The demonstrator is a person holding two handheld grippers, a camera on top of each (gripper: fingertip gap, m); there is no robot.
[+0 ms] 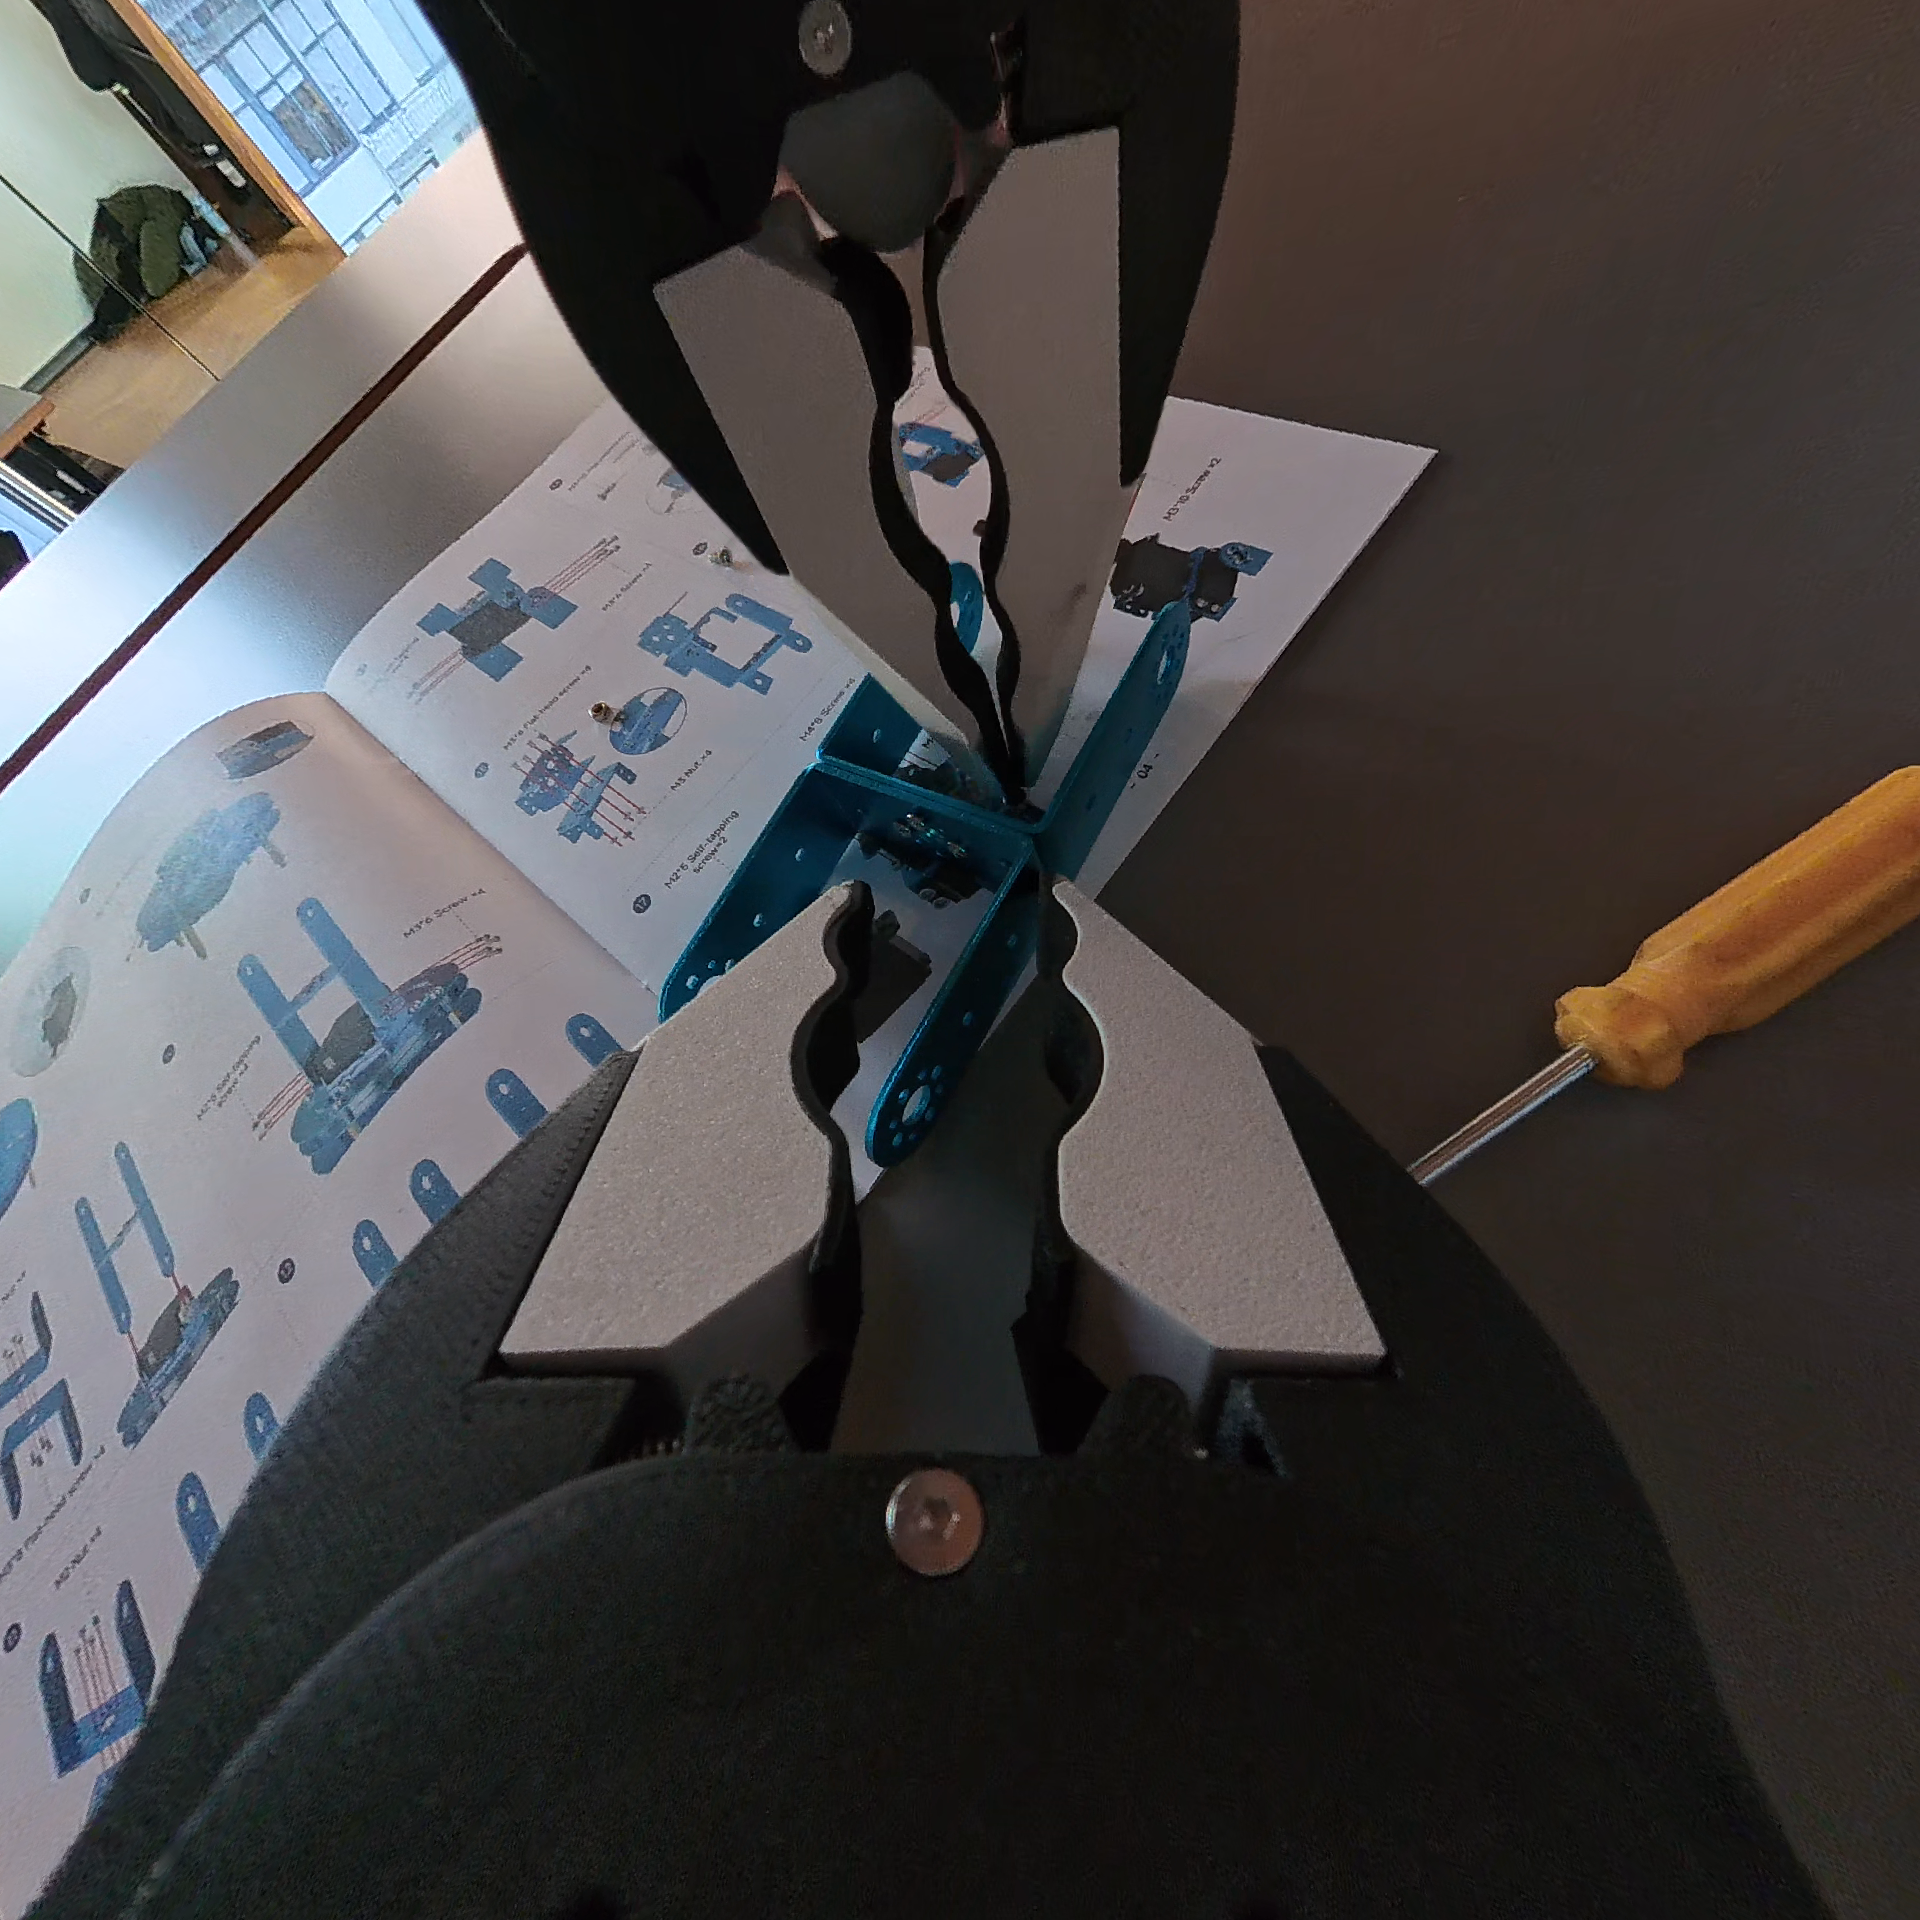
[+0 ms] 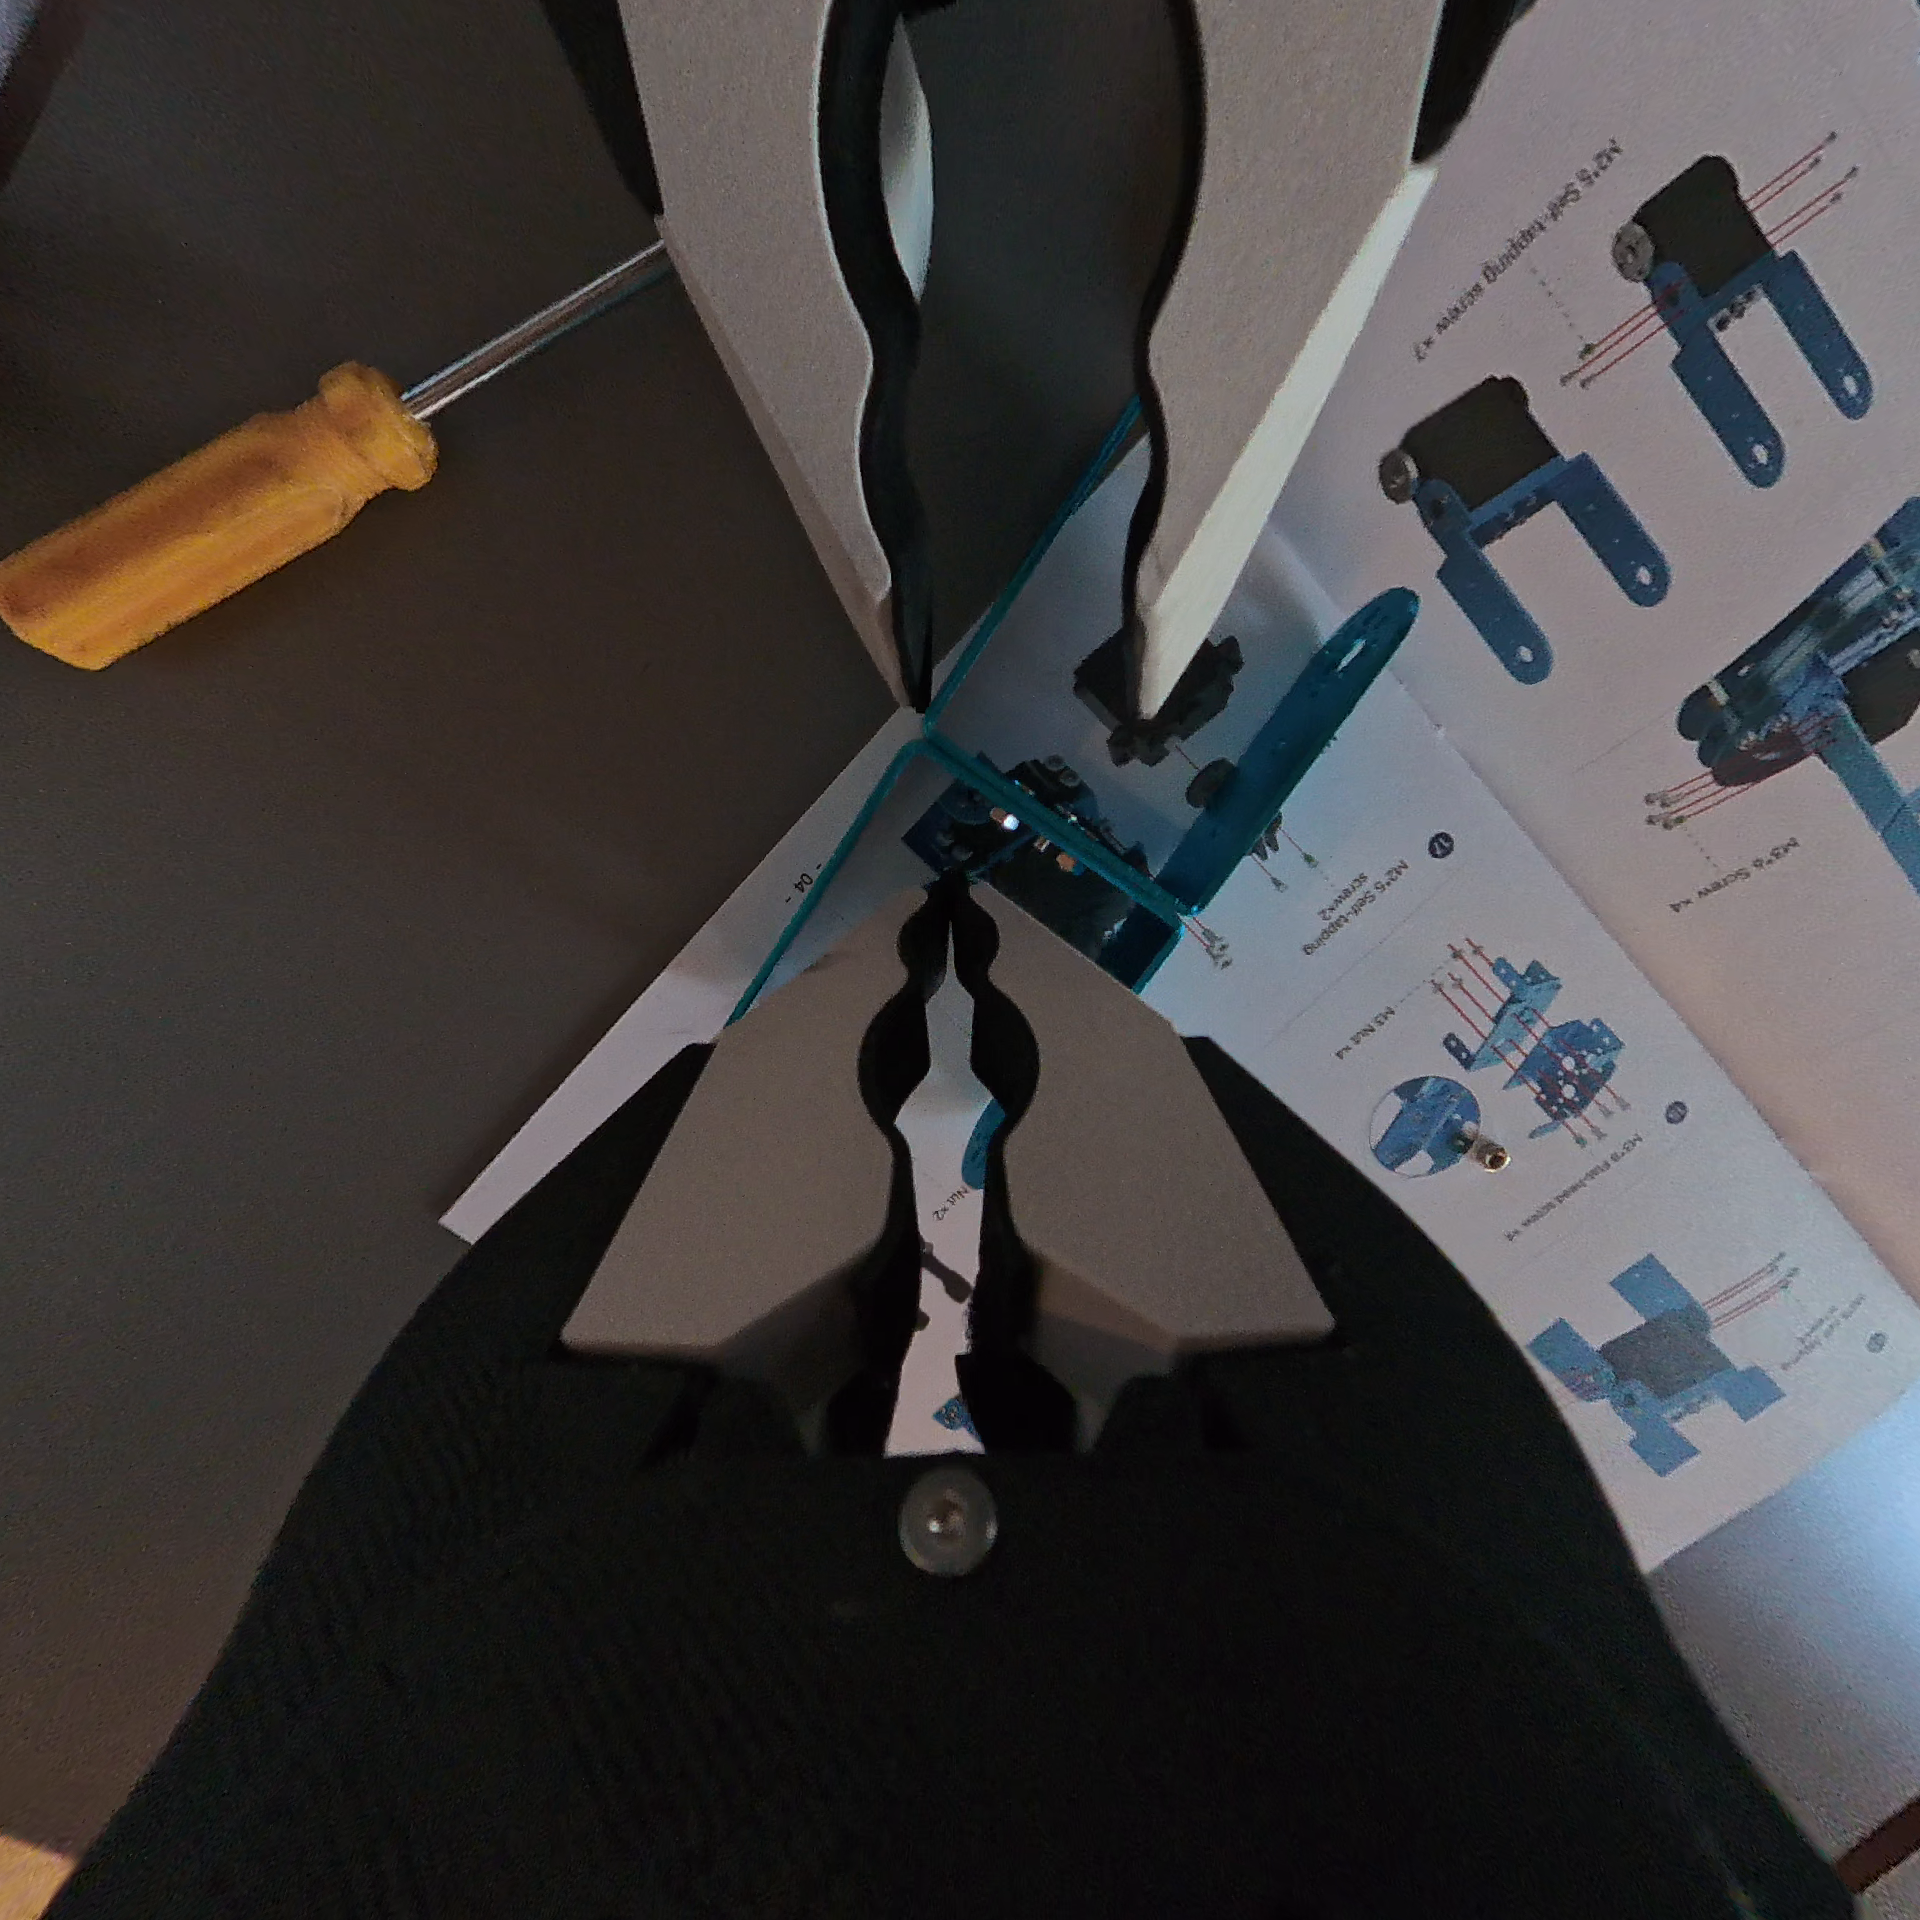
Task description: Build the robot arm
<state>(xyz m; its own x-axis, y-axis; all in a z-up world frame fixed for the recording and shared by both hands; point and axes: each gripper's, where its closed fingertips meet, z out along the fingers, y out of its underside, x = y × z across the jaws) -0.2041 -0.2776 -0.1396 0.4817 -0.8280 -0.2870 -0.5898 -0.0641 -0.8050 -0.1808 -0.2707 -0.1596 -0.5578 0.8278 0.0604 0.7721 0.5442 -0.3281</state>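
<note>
A dark grey table (image 1: 1558, 416) carries one open instruction booklet (image 1: 312, 935), where two blue metal brackets (image 1: 914, 831) stand joined. The left gripper (image 1: 951, 909), jaws part open, straddles a bracket arm, likely steadying it. The right gripper (image 2: 951, 899), jaws nearly closed, pinches the brackets' corner; one yellow-handled screwdriver (image 1: 1756, 925) lies beside the left jaws.

Yellow-handled screwdriver (image 1: 1756, 925) (beside open manual (image 1: 312, 935))

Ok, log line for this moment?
right gripper: shut on bracket edge | left gripper: fingers straddle bracket arm, grip unclear | bracket: over manual | screwdriver: on table, untouched
</note>
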